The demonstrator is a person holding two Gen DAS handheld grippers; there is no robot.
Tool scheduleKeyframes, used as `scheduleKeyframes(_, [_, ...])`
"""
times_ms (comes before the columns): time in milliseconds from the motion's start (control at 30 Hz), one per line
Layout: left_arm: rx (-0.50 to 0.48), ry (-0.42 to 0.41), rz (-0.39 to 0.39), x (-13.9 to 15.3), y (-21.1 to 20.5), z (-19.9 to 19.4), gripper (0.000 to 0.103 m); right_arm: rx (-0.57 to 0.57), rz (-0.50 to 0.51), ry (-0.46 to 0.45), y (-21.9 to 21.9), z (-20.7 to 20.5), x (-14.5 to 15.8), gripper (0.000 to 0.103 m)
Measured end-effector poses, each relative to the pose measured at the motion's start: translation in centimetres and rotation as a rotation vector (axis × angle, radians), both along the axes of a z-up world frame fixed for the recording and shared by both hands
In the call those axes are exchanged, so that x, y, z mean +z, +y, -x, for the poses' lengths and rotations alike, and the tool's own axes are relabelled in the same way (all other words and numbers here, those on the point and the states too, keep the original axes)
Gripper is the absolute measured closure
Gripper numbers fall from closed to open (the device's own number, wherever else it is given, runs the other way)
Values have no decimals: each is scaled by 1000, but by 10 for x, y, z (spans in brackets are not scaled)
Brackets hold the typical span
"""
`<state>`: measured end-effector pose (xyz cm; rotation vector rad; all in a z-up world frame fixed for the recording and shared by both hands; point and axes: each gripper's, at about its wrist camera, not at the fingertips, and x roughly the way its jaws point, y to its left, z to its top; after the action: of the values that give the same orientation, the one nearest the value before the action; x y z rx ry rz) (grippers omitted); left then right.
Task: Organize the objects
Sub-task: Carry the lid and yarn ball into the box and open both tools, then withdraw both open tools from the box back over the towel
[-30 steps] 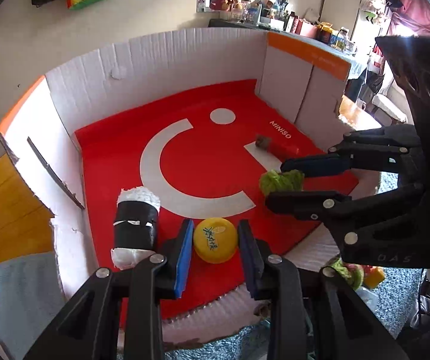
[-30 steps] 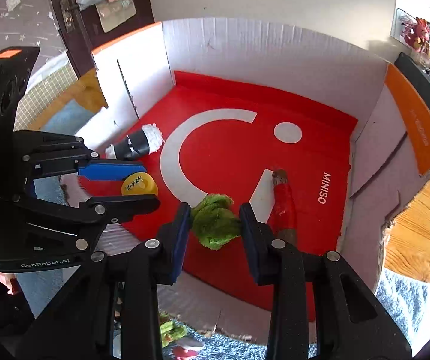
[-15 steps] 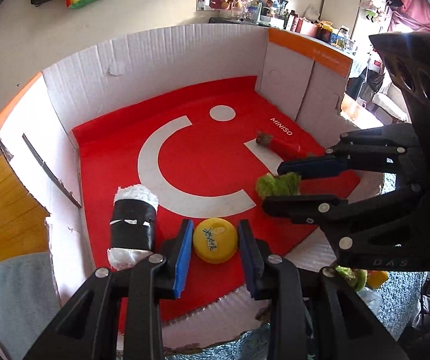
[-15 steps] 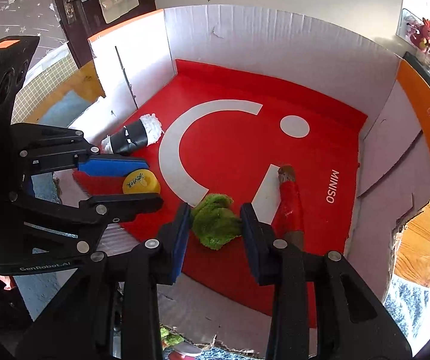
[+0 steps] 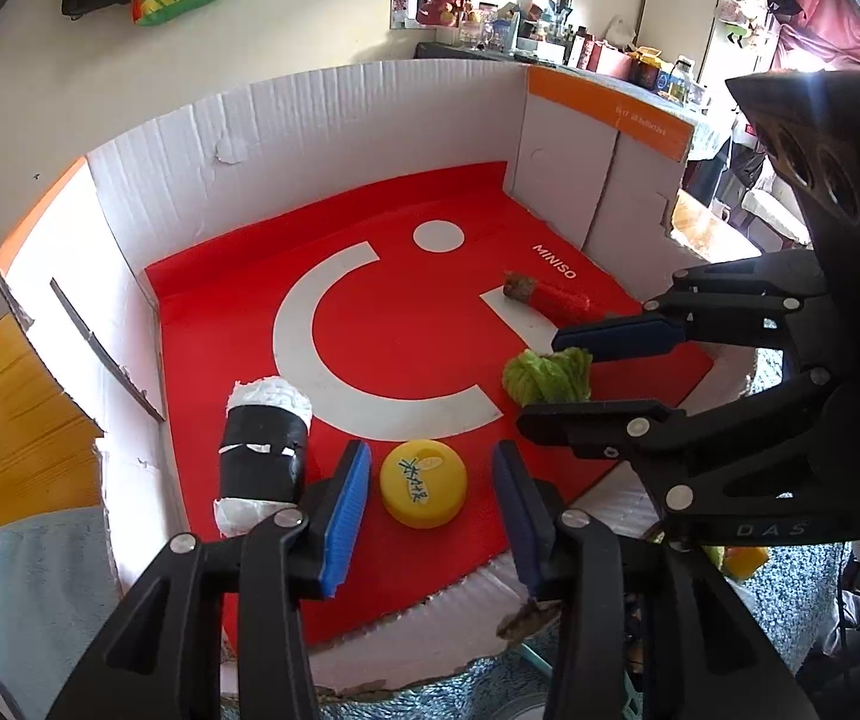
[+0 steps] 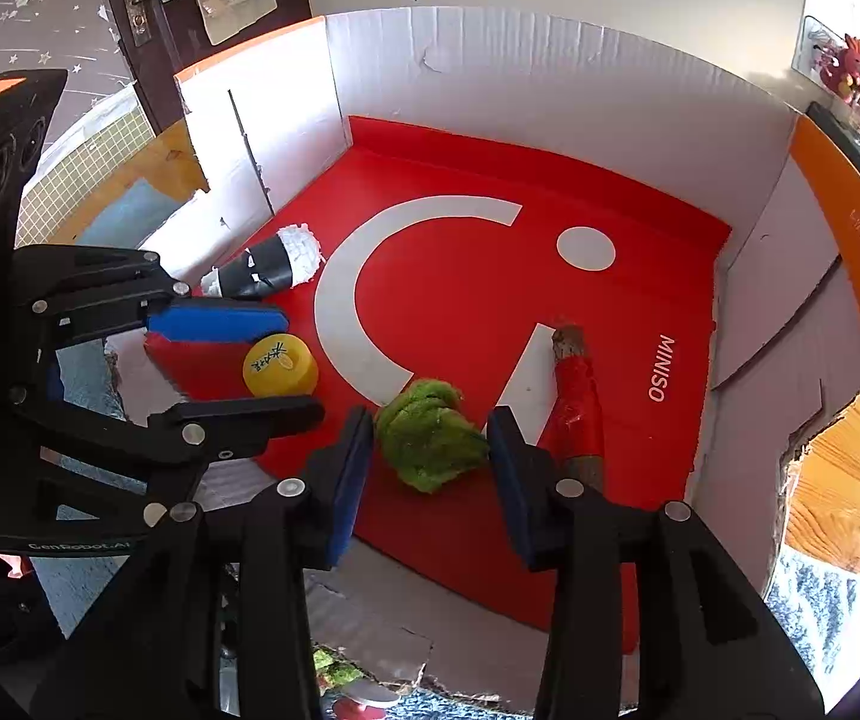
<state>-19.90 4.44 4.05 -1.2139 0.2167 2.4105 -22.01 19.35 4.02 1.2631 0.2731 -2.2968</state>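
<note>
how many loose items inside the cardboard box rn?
4. Yellow cap sits between the left gripper's open jaws, the green lettuce piece between the right gripper's, black-and-white roll by the left wall, red-wrapped stick near the MINISO print. None seem hidden.

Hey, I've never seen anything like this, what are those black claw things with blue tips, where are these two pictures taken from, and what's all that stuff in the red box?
Those claws are hand-held grippers, one in each of a person's hands; no robot arm is involved. Each carries a fisheye camera looking forward along its two fingers, so one picture is from the left gripper and the other from the right gripper, and each also shows the other gripper from the side.

The cardboard box has a red floor. On it lie a yellow cap, a green leafy toy, a black-and-white wrapped roll and a red-taped stick.

Both grippers are open. The left brackets the cap, the right brackets the leafy toy; nothing is gripped yet.
</note>
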Motion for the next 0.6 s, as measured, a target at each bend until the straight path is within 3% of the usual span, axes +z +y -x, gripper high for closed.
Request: scheduleKeyframes(600, [9, 83, -19, 30, -2, -29, 46, -12, 16, 58, 3, -13, 24, 55])
